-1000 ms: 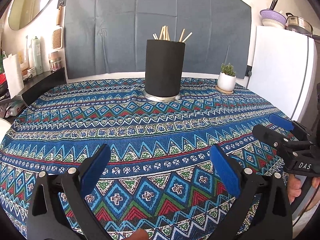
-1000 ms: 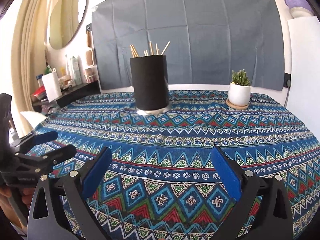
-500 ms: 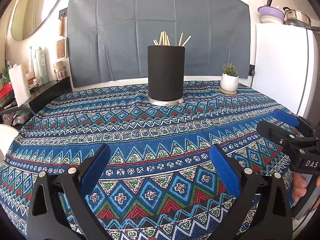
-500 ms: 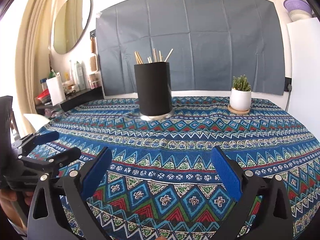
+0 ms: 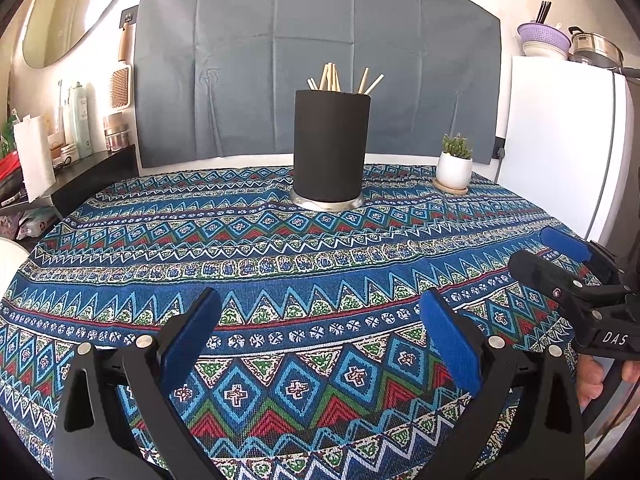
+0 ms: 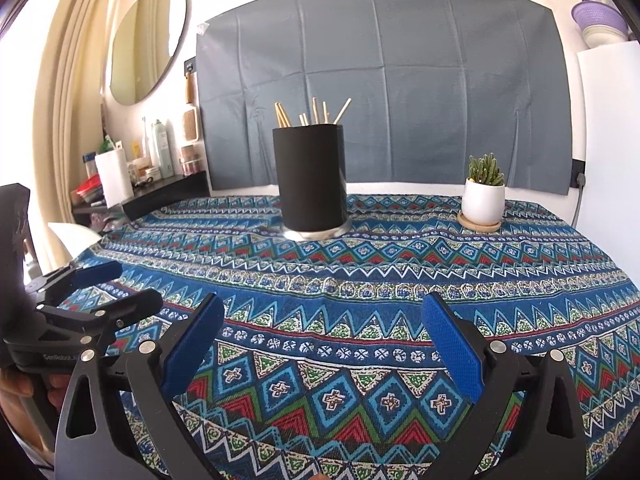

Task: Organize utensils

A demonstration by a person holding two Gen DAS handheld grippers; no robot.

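A black cylindrical holder (image 5: 330,146) stands upright on a silver base at the far middle of the table, with several wooden chopsticks (image 5: 340,79) sticking out of its top. It also shows in the right wrist view (image 6: 310,184). My left gripper (image 5: 320,308) is open and empty, low over the near edge of the patterned tablecloth (image 5: 280,264). My right gripper (image 6: 322,312) is open and empty beside it, also at the near edge. Each gripper shows at the side of the other's view, the right one (image 5: 556,256) and the left one (image 6: 116,284).
A small cactus in a white pot (image 5: 454,168) sits on a wooden coaster at the far right of the table. A white fridge (image 5: 560,148) stands to the right. A dark shelf with bottles and a paper towel roll (image 5: 34,156) is on the left.
Both grippers have tilted up and drawn back slightly, so the holder sits lower and farther in view. Both stay open and empty.
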